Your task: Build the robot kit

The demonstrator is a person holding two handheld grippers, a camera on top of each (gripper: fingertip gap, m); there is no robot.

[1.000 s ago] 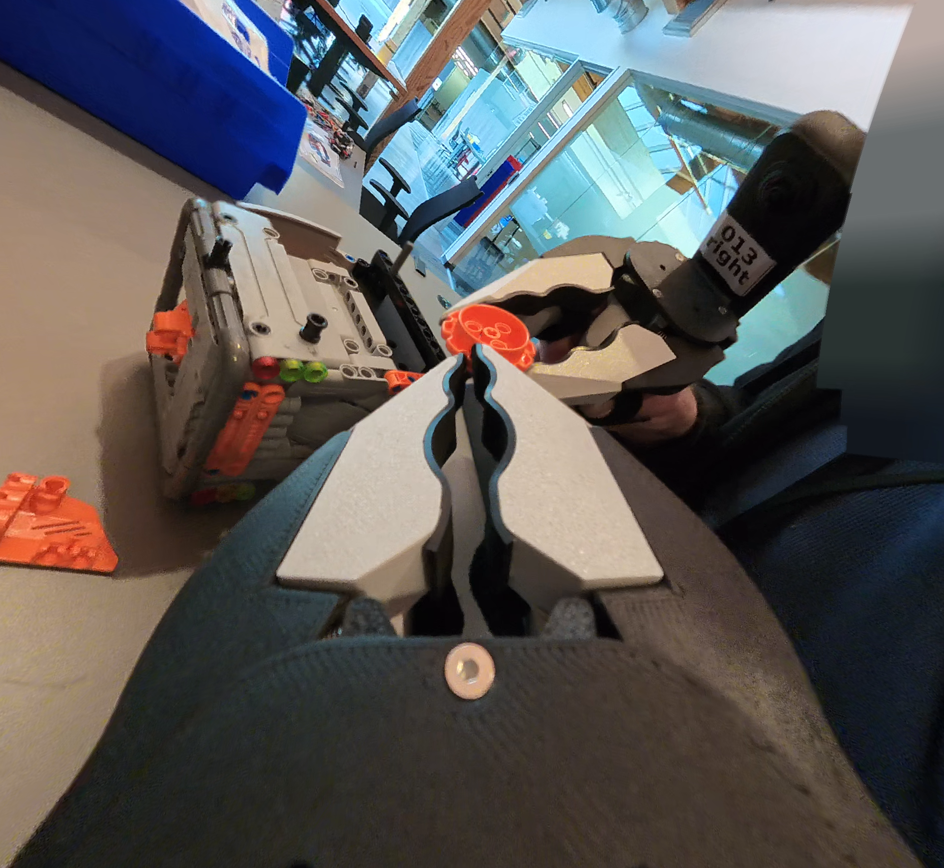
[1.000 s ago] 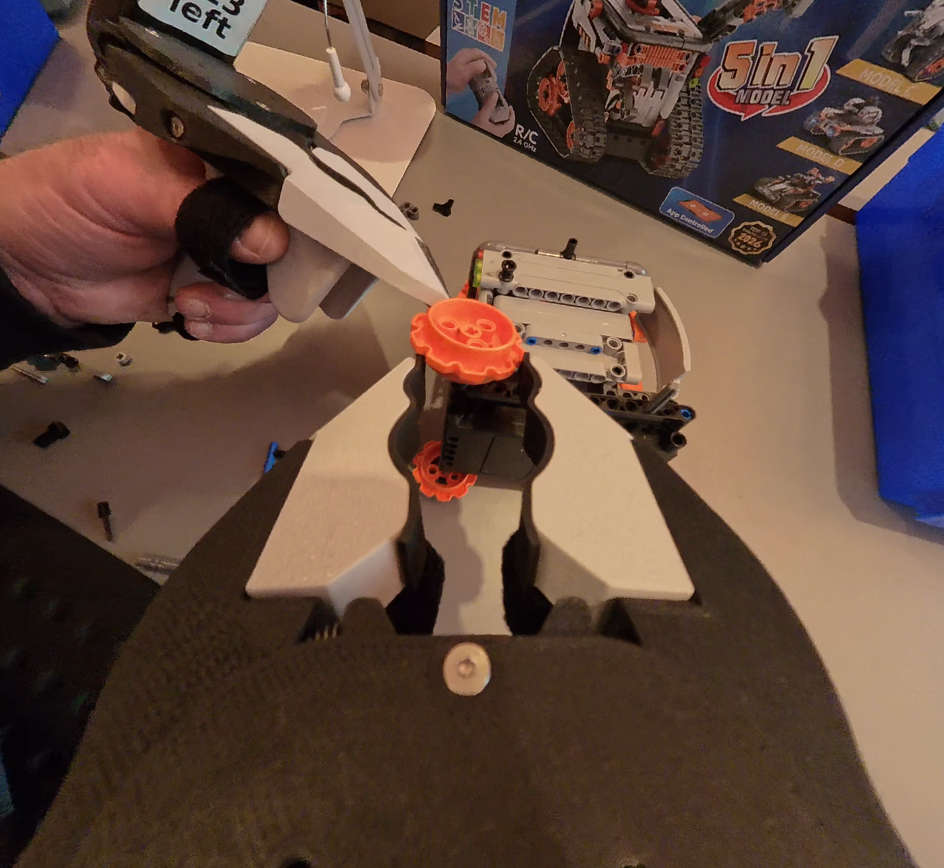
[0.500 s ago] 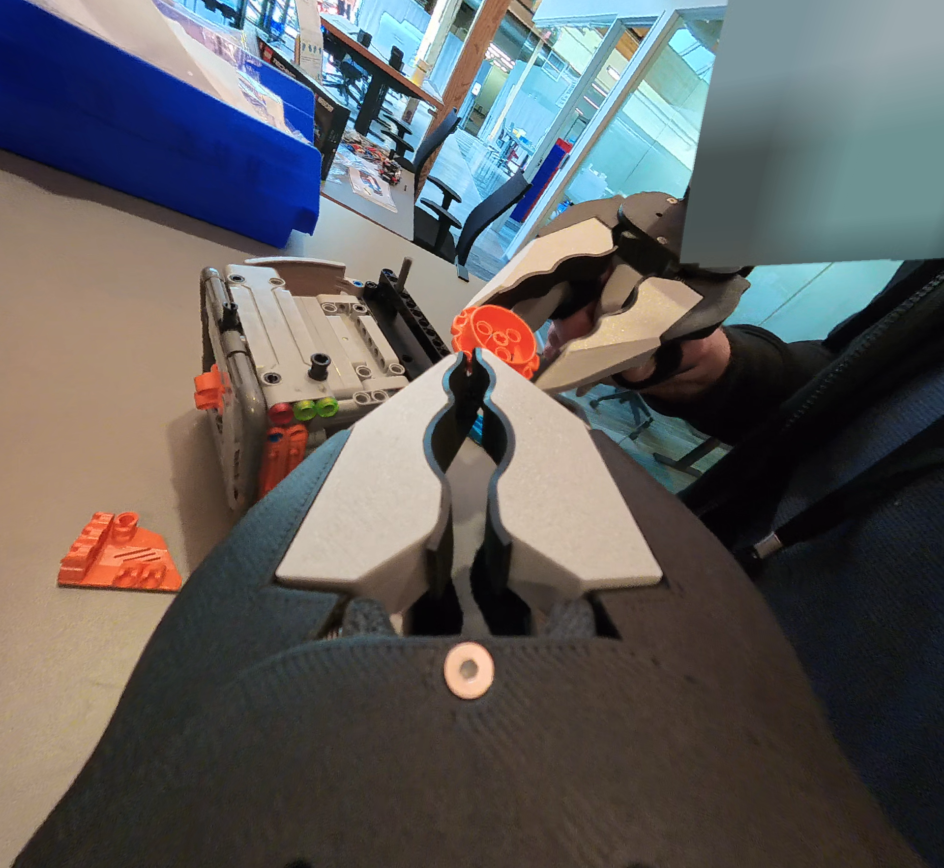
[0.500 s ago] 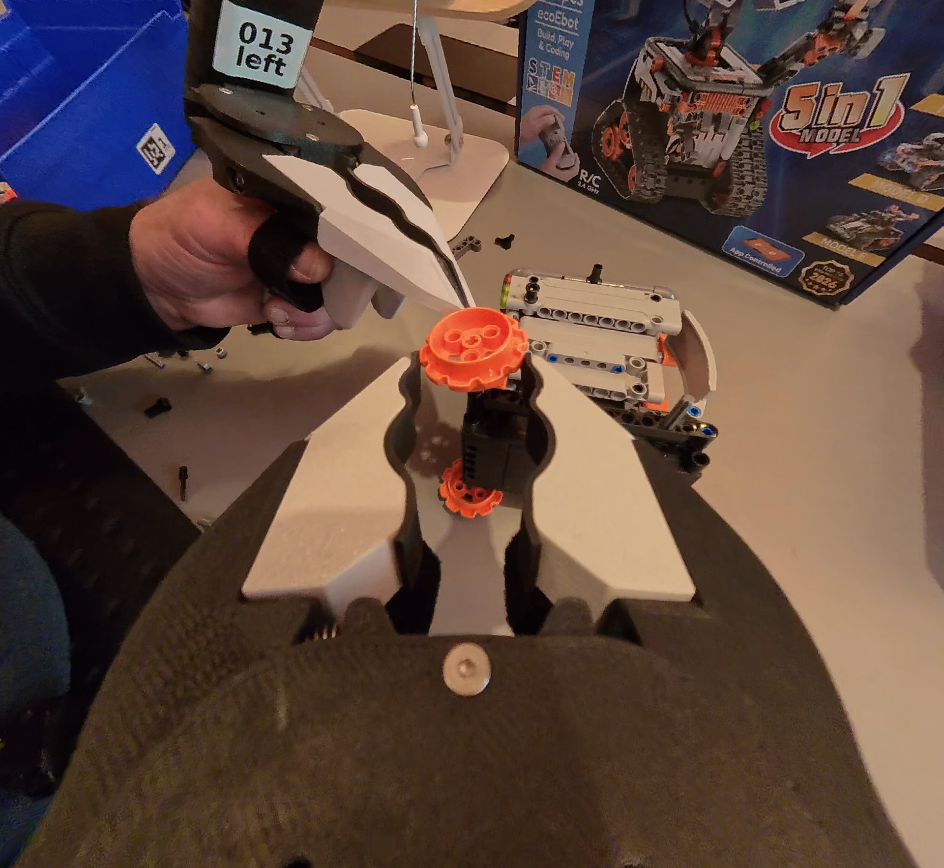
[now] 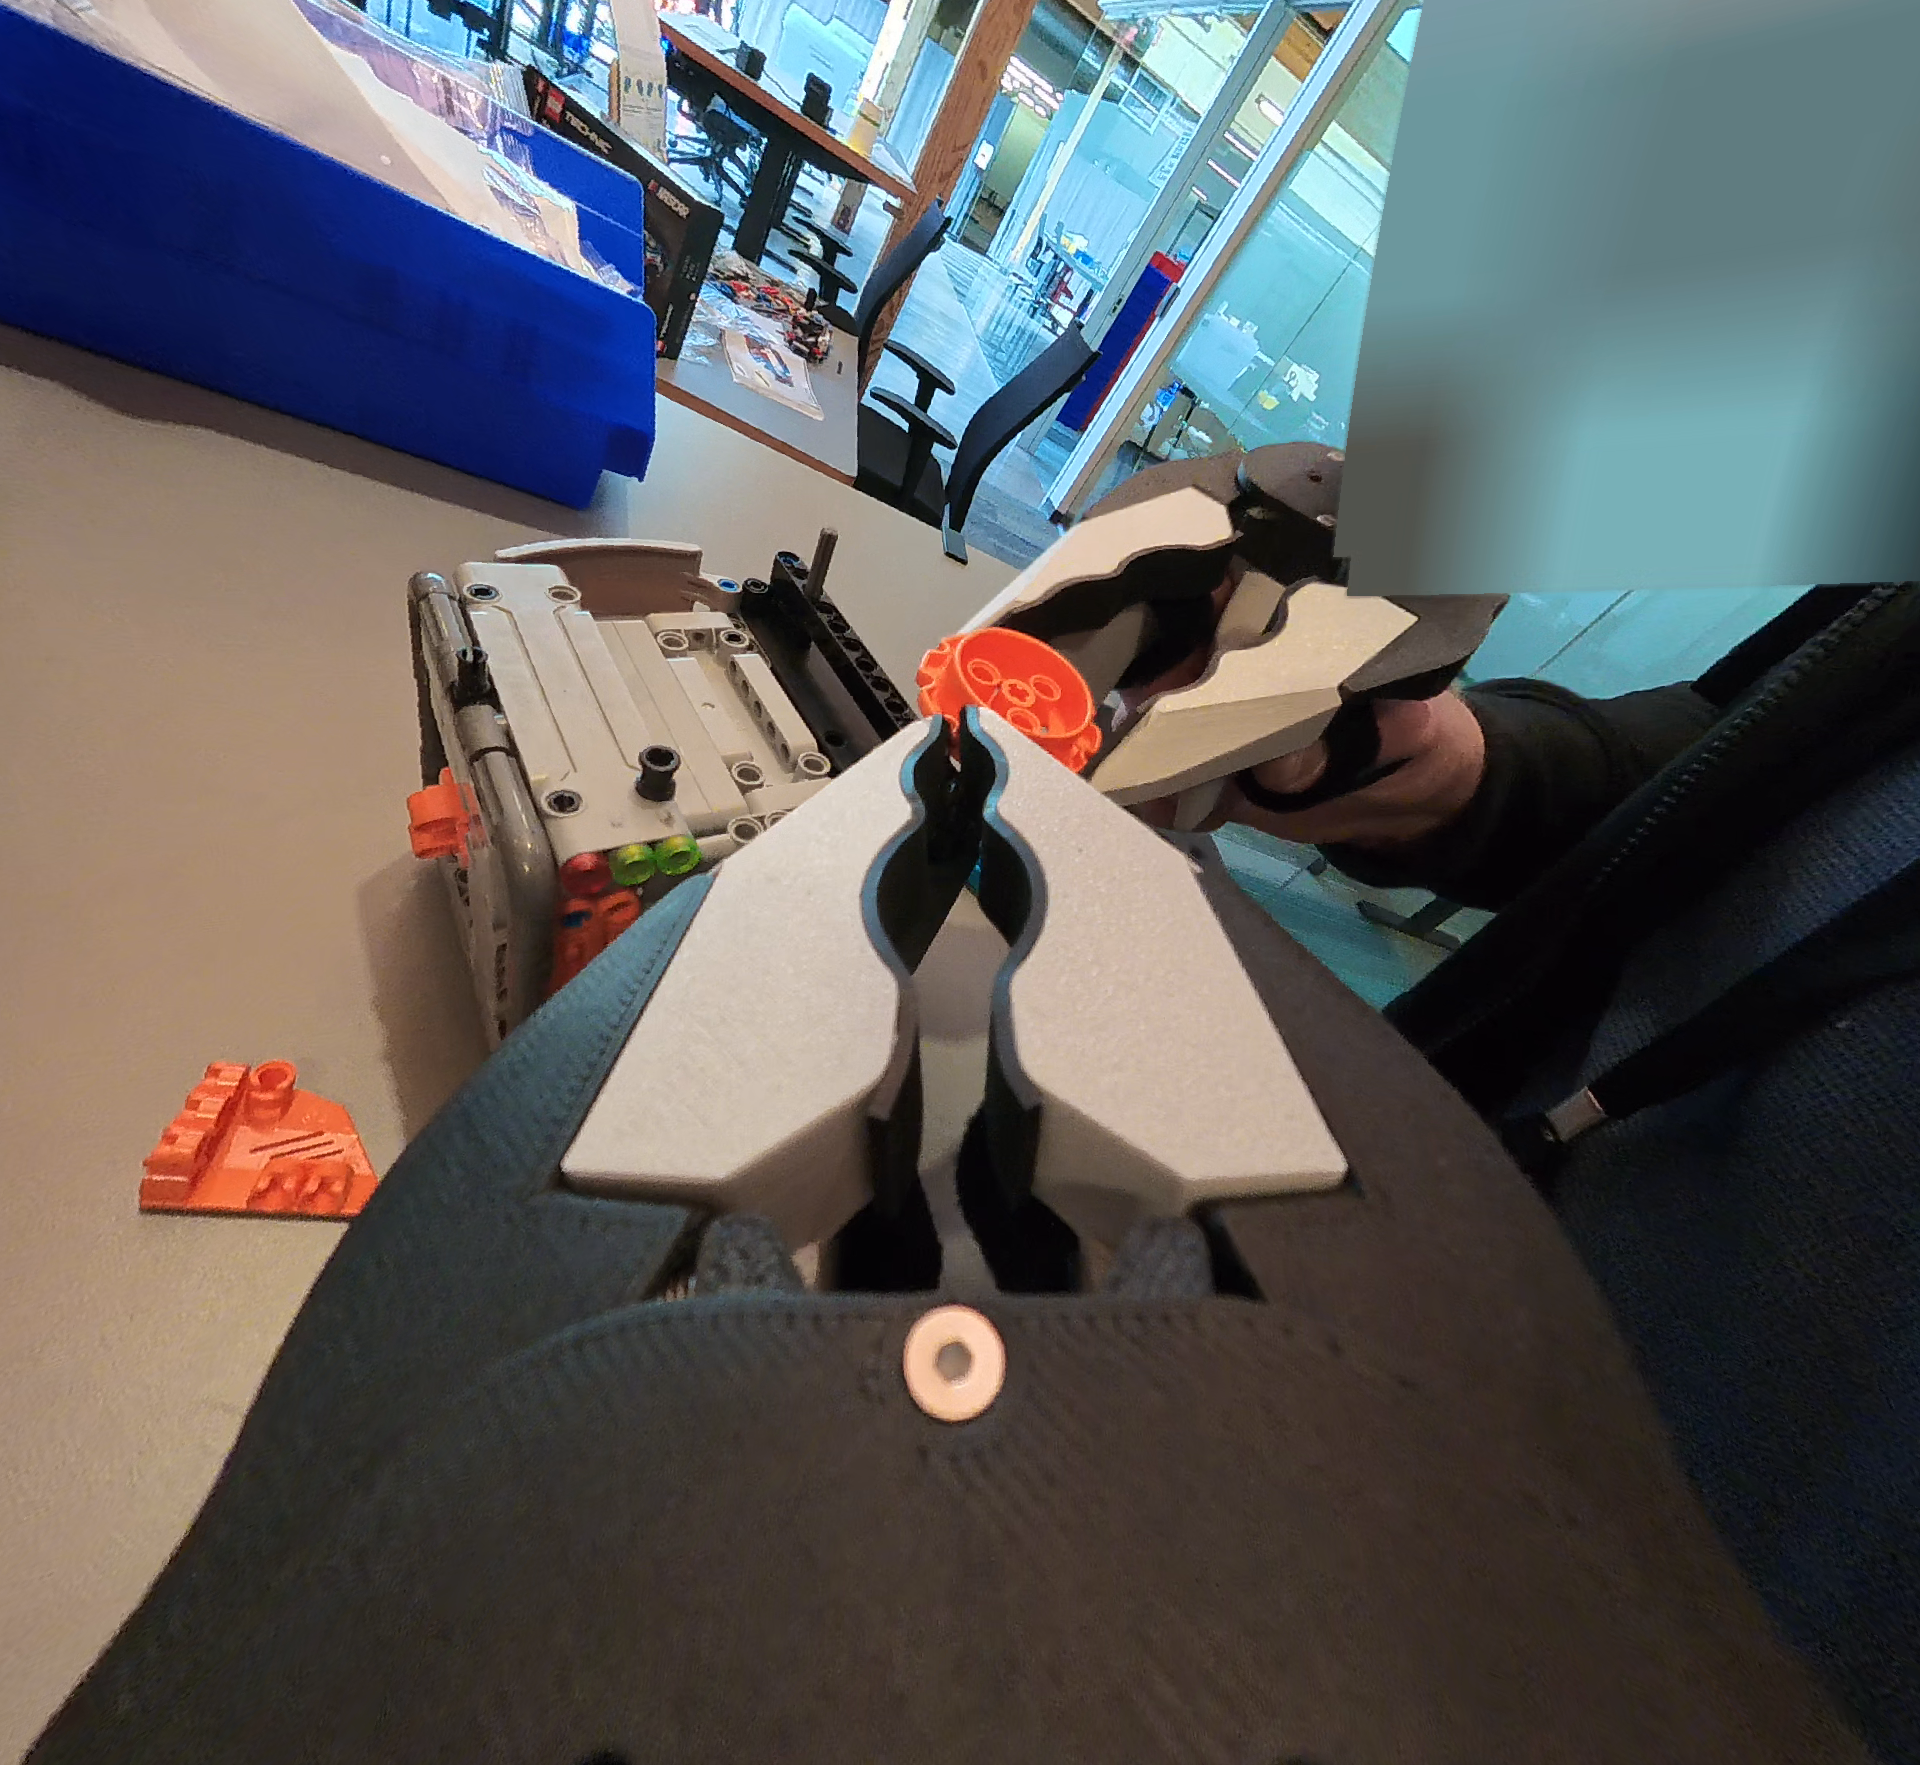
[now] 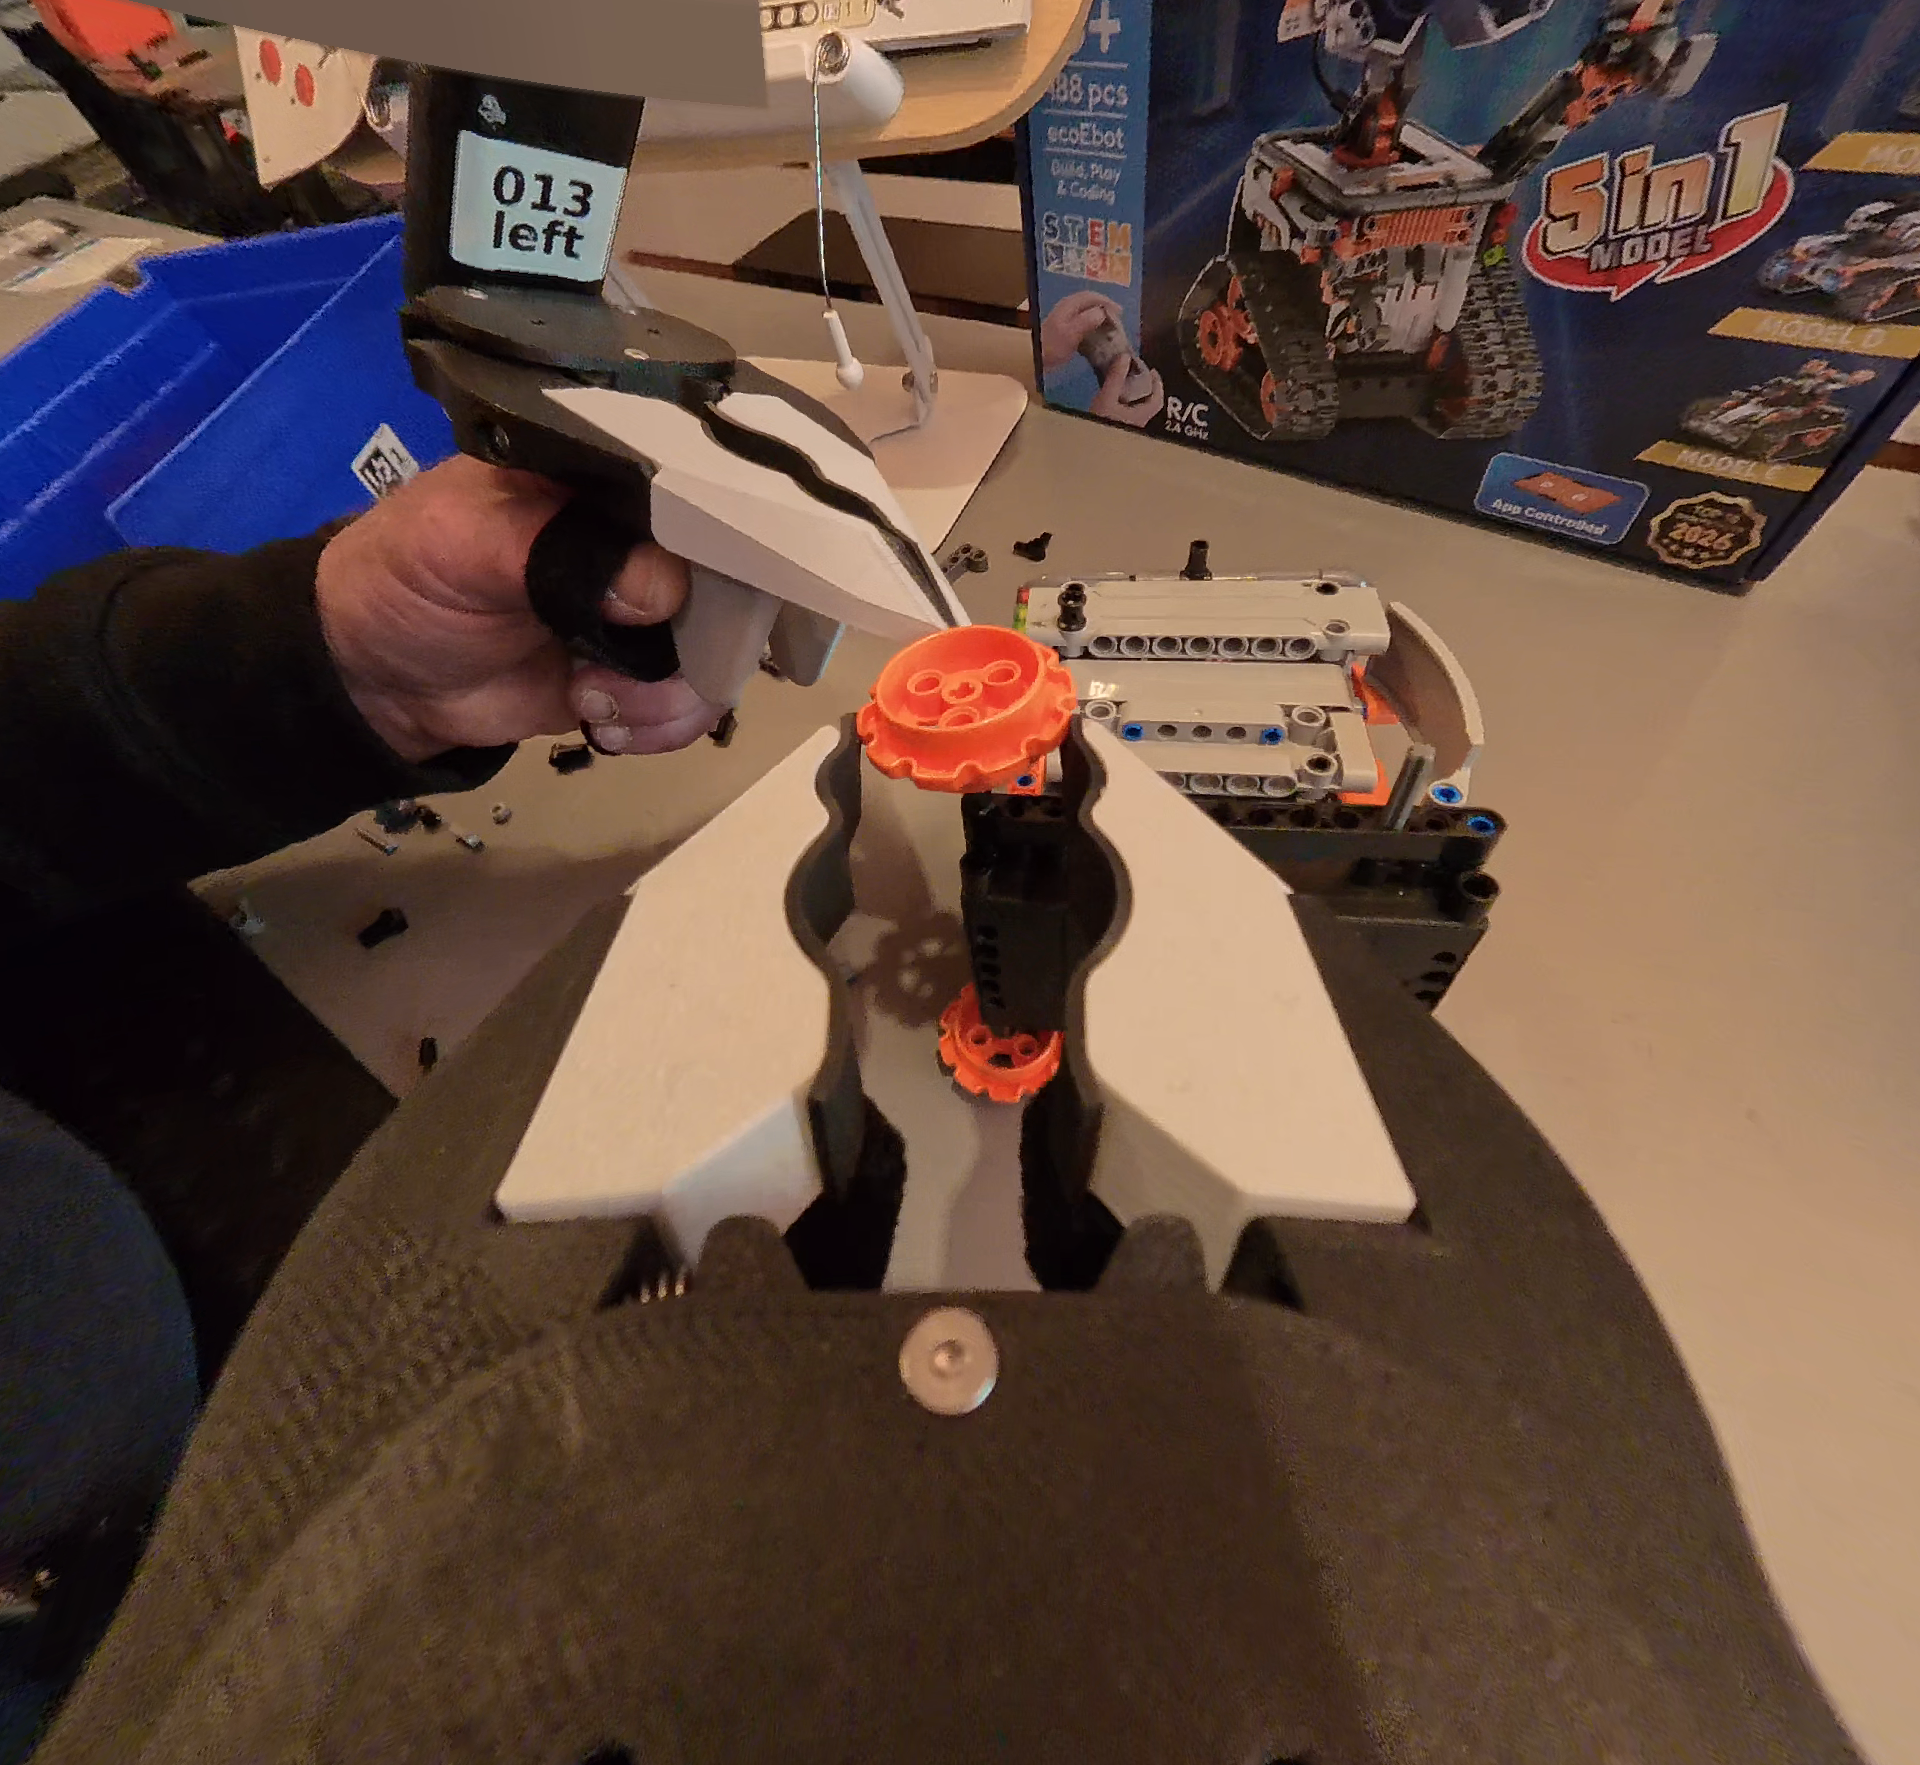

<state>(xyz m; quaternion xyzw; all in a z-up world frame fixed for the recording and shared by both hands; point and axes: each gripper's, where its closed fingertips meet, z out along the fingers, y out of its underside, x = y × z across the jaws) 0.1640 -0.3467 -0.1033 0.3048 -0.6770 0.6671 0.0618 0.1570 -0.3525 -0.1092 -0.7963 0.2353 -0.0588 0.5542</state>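
Note:
My right gripper (image 6: 961,747) is shut on a black beam (image 6: 1013,905) that carries a large orange wheel (image 6: 966,707) at its far end and a small orange wheel (image 6: 997,1050) at its near end, held above the table. My left gripper (image 5: 951,749) is shut on a small black pin (image 5: 945,806). Its tips sit right at the rim of the large orange wheel (image 5: 1003,697). In the right wrist view the left gripper (image 6: 940,616) comes in from the upper left, held by a hand (image 6: 457,614). In the left wrist view the right gripper (image 5: 1195,666) reaches in from the right.
A grey brick-built model (image 6: 1226,707) (image 5: 623,707) lies on the table behind the wheel. An orange panel piece (image 5: 255,1154) lies at the left. Blue bins (image 5: 312,281) (image 6: 208,396), a toy robot box (image 6: 1507,209), a booklet stand (image 6: 914,427) and several small loose pins (image 6: 416,832) surround the area.
Both grippers tilted and shifted together, so the background swung. The left tips stayed at the large orange wheel's rim. Both grips are unchanged.

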